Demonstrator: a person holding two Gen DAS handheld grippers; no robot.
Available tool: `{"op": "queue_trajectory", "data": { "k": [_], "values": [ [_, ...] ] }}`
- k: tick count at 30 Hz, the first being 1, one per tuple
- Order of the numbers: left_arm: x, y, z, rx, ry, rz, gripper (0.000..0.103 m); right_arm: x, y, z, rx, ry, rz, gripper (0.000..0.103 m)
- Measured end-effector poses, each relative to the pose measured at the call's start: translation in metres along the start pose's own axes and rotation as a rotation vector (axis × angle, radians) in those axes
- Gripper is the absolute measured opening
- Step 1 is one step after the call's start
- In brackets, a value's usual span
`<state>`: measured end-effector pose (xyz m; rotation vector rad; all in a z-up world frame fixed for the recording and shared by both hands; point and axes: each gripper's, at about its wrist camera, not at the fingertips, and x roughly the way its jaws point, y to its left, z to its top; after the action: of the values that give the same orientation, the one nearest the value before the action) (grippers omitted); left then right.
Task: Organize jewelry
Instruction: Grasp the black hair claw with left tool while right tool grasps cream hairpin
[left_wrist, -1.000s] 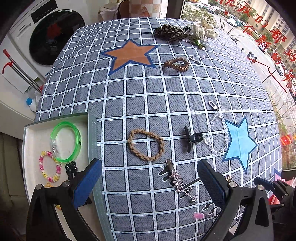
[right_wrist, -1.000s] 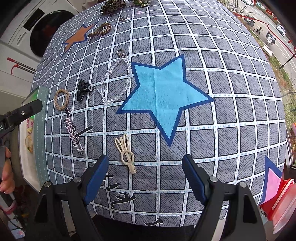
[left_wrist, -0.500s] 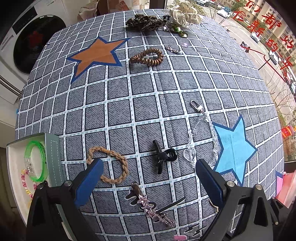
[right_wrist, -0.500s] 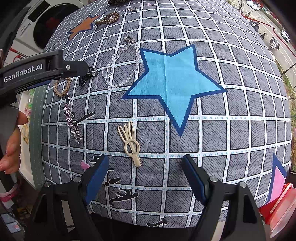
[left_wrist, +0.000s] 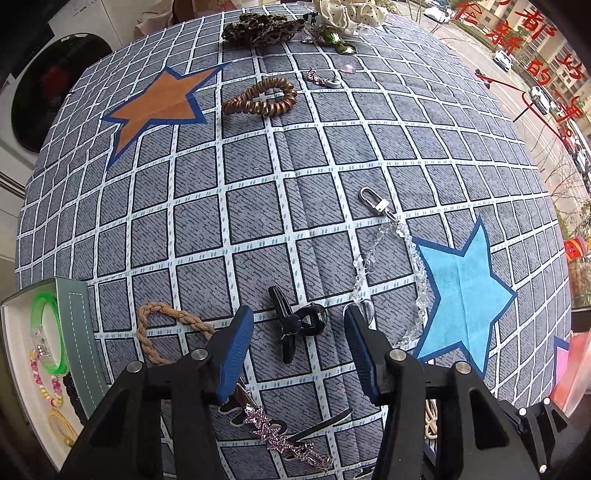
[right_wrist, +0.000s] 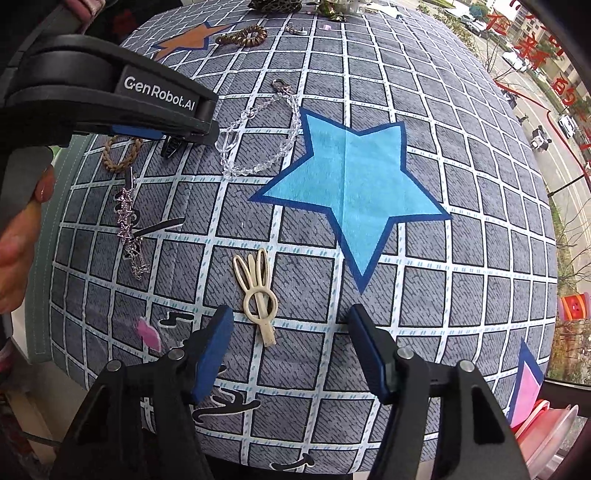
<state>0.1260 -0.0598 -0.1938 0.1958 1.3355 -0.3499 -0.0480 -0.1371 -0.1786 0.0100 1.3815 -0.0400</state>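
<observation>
The counter (left_wrist: 258, 177) wears a grey checked cloth with an orange star (left_wrist: 159, 103) toward its far left corner and a blue star (left_wrist: 461, 291) near its right edge; a washing machine (left_wrist: 48, 99) stands beyond the left edge and a street runs outside the window on the right. The left tool (left_wrist: 299, 328), its jaws just narrowed but not pressing, straddles the black hair claw (left_wrist: 295, 325) beside a braided loop (left_wrist: 166, 328), and a box (left_wrist: 22, 354) of bracelets sits at the near left edge. The right tool (right_wrist: 288, 332), also just narrowed and open, hovers over the cream hair clip (right_wrist: 258, 295) near the front edge.
</observation>
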Motion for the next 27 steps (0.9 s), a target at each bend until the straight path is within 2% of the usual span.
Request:
{"op": "queue_trajectory", "data": {
  "k": [1,5,7,9,11,20,27],
  "values": [
    [0.002,0.001,0.004,0.002,0.000,-0.001,0.057,0.000,0.001,-0.001,-0.015,-0.002,-0.014,0.062],
    [0.000,-0.005,-0.004,0.009,0.003,-0.017,0.039,-0.001,0.008,-0.008,-0.065,-0.013,-0.013,0.051],
    [-0.006,-0.019,-0.028,0.012,-0.005,-0.024,0.031,-0.004,0.011,-0.010,-0.077,-0.013,-0.006,0.033],
    [-0.009,-0.021,-0.032,0.011,-0.017,-0.030,0.031,-0.004,0.013,-0.009,-0.073,-0.010,-0.002,0.020],
    [-0.015,-0.019,-0.034,0.007,-0.029,-0.039,0.031,-0.003,0.018,-0.004,-0.050,-0.004,0.018,0.020],
    [-0.049,-0.004,-0.038,-0.024,-0.081,-0.067,0.031,-0.005,-0.034,0.017,0.151,0.024,0.214,0.020],
    [-0.073,0.017,-0.053,-0.059,-0.113,-0.072,0.031,-0.005,-0.053,0.032,0.237,0.026,0.281,0.020]
  ]
}}
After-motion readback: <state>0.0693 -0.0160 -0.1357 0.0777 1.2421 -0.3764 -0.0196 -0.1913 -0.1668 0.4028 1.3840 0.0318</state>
